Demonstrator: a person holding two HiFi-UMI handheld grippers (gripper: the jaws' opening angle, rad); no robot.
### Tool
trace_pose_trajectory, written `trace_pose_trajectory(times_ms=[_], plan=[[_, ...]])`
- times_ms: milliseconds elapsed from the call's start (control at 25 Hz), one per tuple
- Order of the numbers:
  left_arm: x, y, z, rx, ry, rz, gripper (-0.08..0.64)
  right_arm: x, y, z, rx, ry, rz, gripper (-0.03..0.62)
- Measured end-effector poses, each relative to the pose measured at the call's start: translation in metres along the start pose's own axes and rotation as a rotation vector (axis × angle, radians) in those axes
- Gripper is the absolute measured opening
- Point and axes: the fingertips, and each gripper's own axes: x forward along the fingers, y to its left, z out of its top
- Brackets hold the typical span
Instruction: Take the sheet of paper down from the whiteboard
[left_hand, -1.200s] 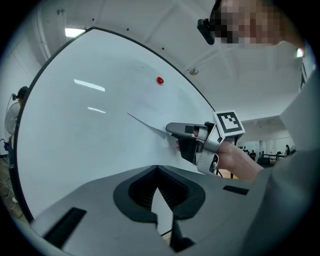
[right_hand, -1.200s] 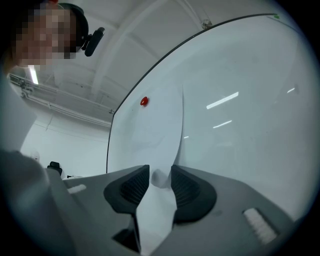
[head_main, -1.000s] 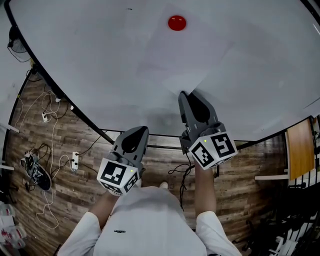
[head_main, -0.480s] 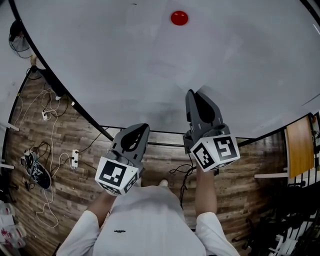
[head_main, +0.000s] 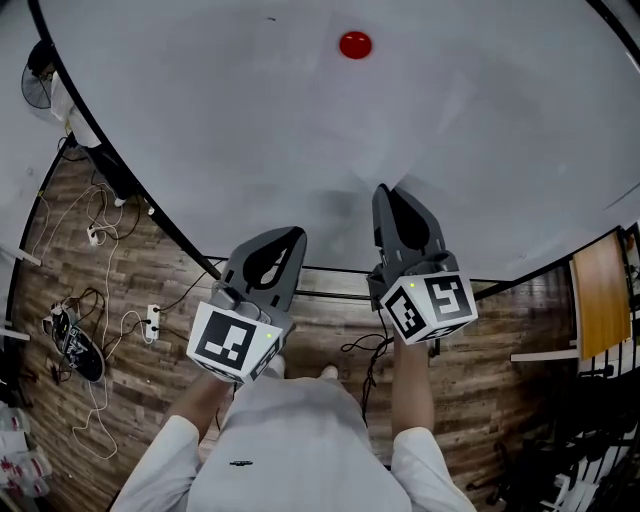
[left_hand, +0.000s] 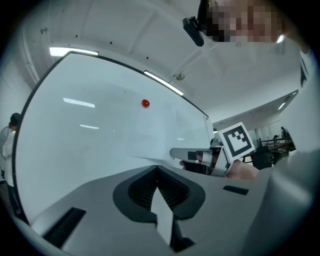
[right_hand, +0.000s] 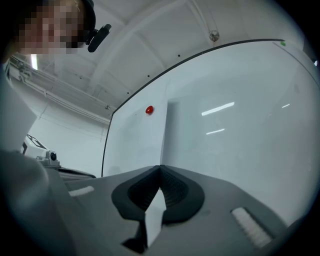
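Note:
A white sheet of paper (head_main: 380, 120) hangs flat on the whiteboard (head_main: 180, 100), pinned at its top by a round red magnet (head_main: 355, 44). My right gripper (head_main: 386, 190) is at the sheet's lower edge and shut on it. In the right gripper view the paper (right_hand: 210, 135) has its left edge running down from beside the magnet (right_hand: 149, 110) into the closed jaws (right_hand: 160, 166). My left gripper (head_main: 296, 232) is lower and to the left, shut and empty, just off the board's bottom rim. In its own view its jaws (left_hand: 156, 166) face the paper's lower edge (left_hand: 150, 159), with the right gripper (left_hand: 173, 152) beyond.
The whiteboard's black lower frame (head_main: 330, 268) runs just under both grippers. Cables and a power strip (head_main: 150, 320) lie on the wooden floor at the left, with a shoe (head_main: 72, 345) nearby. A wooden panel (head_main: 600, 290) stands at the right.
My left gripper has risen toward the board's bottom rim. My right gripper has shifted slightly right at the paper's lower edge, and the corner that stood off the board a second ago now lies flatter.

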Motion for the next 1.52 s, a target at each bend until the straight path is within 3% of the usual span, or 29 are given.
trace_pose_trajectory(times_ms=[120,360,520,760,1040,1360,1520], plan=[[0.01,-0.007,0.022,0.046,-0.027,-0.055,0.023,0.001,0.001,0.002,0.004,-0.008,0.005,0.011],[0.022,-0.003,0.061,0.115,-0.067,-0.032,0.058,0.004,0.001,0.004,-0.008,-0.009,0.014,0.009],[0.034,0.001,0.084,0.188,-0.089,-0.002,0.109,0.003,-0.003,-0.002,0.021,-0.009,0.014,0.011],[0.05,0.002,0.113,0.284,-0.119,0.014,0.113,0.009,0.002,0.01,-0.007,-0.02,0.023,0.011],[0.07,0.017,0.143,0.425,-0.173,0.11,0.126,0.009,-0.004,0.001,0.009,-0.014,0.022,0.011],[0.087,0.015,0.183,0.49,-0.232,0.161,0.146,0.01,0.002,0.011,-0.01,-0.022,0.03,0.011],[0.103,0.015,0.184,0.496,-0.224,0.171,0.147,0.01,-0.005,0.011,-0.004,-0.024,0.027,0.011]])
